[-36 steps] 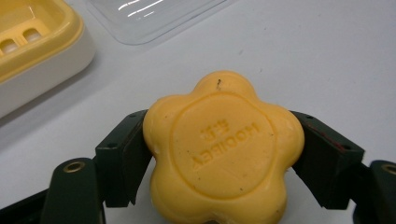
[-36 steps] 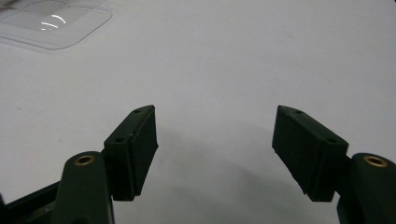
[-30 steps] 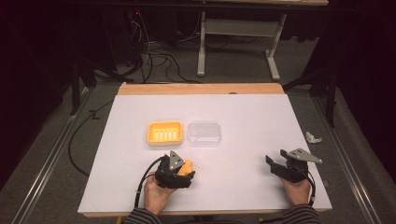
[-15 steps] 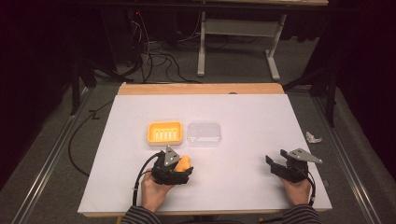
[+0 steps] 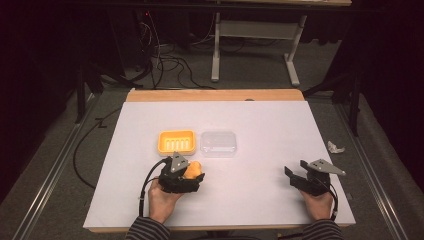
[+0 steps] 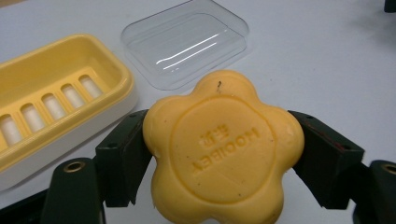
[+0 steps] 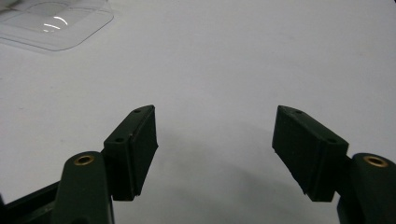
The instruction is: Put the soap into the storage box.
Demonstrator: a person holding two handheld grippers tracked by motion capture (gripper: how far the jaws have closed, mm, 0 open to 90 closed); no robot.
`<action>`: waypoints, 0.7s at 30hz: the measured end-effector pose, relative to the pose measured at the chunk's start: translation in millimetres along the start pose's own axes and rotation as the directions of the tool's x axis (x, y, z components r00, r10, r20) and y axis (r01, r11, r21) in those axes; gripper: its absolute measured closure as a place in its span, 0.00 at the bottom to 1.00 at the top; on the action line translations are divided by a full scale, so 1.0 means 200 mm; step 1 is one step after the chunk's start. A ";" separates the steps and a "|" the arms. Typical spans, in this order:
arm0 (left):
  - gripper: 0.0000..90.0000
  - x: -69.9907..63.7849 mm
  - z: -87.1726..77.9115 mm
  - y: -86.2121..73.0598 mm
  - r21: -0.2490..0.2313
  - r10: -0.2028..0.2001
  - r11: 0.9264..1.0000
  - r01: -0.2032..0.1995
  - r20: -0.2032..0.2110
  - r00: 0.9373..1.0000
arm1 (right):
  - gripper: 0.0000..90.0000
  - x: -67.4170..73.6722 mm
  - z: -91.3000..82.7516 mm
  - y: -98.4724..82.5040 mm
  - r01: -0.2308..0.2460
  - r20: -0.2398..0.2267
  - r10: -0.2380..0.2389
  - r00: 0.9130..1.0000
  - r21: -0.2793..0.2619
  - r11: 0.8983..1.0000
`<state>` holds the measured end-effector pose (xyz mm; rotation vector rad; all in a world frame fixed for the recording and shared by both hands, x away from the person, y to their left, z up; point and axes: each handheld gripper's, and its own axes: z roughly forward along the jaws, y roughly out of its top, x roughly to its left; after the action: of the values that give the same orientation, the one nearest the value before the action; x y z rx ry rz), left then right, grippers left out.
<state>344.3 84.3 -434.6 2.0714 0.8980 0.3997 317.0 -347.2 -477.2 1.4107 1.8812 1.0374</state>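
A flower-shaped orange soap (image 6: 223, 149) with embossed letters sits between the jaws of my left gripper (image 6: 219, 161), which is shut on its sides. In the high view the left gripper (image 5: 189, 176) holds the soap (image 5: 194, 169) just in front of a yellow soap dish (image 5: 176, 141). The dish (image 6: 51, 102) has a slotted floor and lies left of a clear plastic lid (image 6: 187, 42). My right gripper (image 7: 215, 149) rests open over bare table, and it appears at the front right (image 5: 296, 176) in the high view.
The clear lid (image 5: 218, 143) lies beside the dish at mid-table, and its corner (image 7: 53, 21) shows in the right gripper view. A crumpled white scrap (image 5: 335, 147) lies off the white table's (image 5: 260, 120) right edge. Cables and a stand's legs (image 5: 250, 45) are on the floor behind.
The left gripper with the soap has shifted slightly, staying just in front of the dish. The right gripper has not moved.
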 end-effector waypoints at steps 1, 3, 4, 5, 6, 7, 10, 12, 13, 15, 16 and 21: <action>0.29 0.00 0.00 0.00 0.001 0.000 1.000 0.000 -0.002 1.000 | 0.35 0.00 0.00 0.00 0.000 0.000 0.000 1.000 0.000 1.000; 0.29 0.01 -0.01 0.01 -0.004 -0.006 1.000 0.006 -0.001 1.000 | 0.35 0.00 0.00 0.00 0.000 -0.003 0.000 1.000 -0.001 1.000; 0.29 0.02 -0.01 0.01 -0.007 -0.010 1.000 0.010 -0.001 1.000 | 0.35 0.00 0.00 0.00 -0.002 -0.003 0.002 1.000 -0.002 1.000; 0.29 0.02 -0.01 0.01 -0.009 -0.010 1.000 0.010 0.000 1.000 | 0.35 0.00 0.00 0.00 -0.004 -0.003 0.004 1.000 -0.002 1.000; 0.29 0.02 -0.02 0.02 -0.011 -0.011 1.000 0.011 -0.004 1.000 | 0.35 0.00 0.00 0.00 -0.006 -0.003 0.006 1.000 -0.002 1.000; 0.29 0.03 -0.02 0.02 -0.009 -0.011 1.000 0.010 -0.004 1.000 | 0.35 0.00 0.00 0.00 -0.006 -0.003 0.006 1.000 -0.001 1.000; 0.29 0.04 -0.04 0.04 -0.021 -0.023 1.000 0.023 0.006 1.000 | 0.35 0.00 0.00 0.00 -0.006 -0.003 0.006 1.000 -0.001 1.000; 0.29 0.05 -0.04 0.06 -0.020 -0.022 1.000 0.022 0.002 1.000 | 0.34 0.00 0.00 0.00 -0.004 -0.003 0.004 1.000 -0.002 1.000; 0.29 0.06 -0.04 0.06 -0.022 -0.023 1.000 0.023 -0.001 1.000 | 0.35 0.00 0.00 0.00 -0.006 -0.003 0.006 1.000 -0.001 1.000; 0.29 0.07 -0.05 0.07 -0.023 -0.028 0.999 0.028 -0.002 1.000 | 0.35 0.00 0.00 0.00 -0.006 -0.003 0.006 1.000 -0.001 1.000; 0.29 0.08 -0.05 0.08 -0.025 -0.031 0.999 0.031 -0.001 1.000 | 0.35 0.00 0.00 0.00 -0.006 -0.002 0.006 1.000 -0.001 1.000; 0.29 0.11 -0.07 0.10 -0.028 -0.039 0.999 0.039 -0.007 0.999 | 0.34 0.00 0.00 0.00 -0.006 -0.004 0.006 1.000 -0.002 1.000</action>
<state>361.5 99.0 -411.2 2.0253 0.9305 0.3976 316.5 -347.6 -477.0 1.4153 1.8791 1.0451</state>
